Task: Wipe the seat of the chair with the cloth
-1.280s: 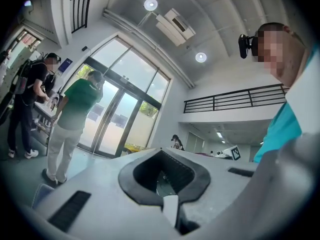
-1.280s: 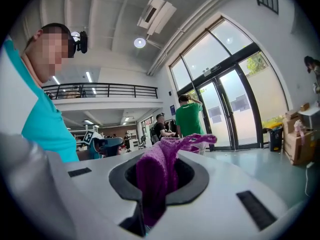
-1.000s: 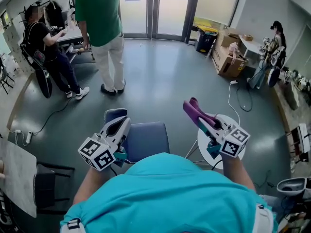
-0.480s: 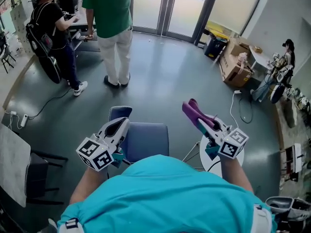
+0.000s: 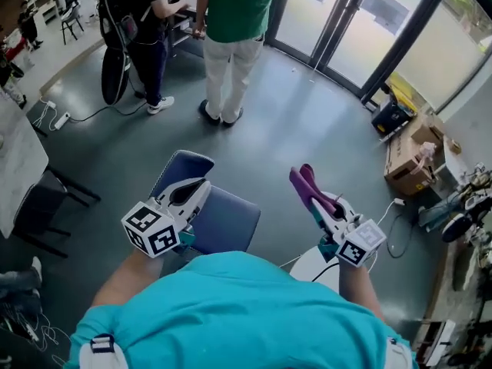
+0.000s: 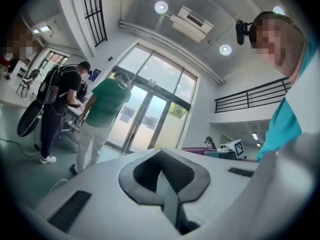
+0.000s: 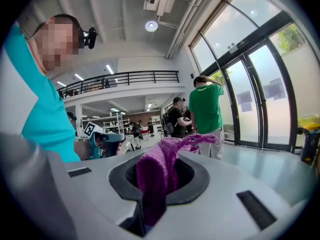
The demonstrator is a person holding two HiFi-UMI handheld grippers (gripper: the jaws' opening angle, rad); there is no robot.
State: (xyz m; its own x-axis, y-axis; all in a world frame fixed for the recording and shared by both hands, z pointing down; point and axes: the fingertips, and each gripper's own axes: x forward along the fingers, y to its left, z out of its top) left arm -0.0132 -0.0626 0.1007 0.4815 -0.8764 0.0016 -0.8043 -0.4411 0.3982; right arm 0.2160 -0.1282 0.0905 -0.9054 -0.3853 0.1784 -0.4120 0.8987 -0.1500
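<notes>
Cloth (image 7: 152, 184) sits clamped in right gripper (image 5: 310, 191) jaws; left gripper (image 5: 200, 184) jaws pressed together, empty, above chair (image 5: 228, 223).

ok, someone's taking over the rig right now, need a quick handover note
Left gripper: jaws together, nothing in them, held above the left edge of the chair seat.
Right gripper: shut on the purple cloth, raised, off to the right of the seat.
Chair: blue, directly in front of the person, backrest on the far side.
Done: the cloth is in hand.
Left: the cloth is not touching the seat. Bring the right gripper over, press the cloth down and wipe the seat.
</notes>
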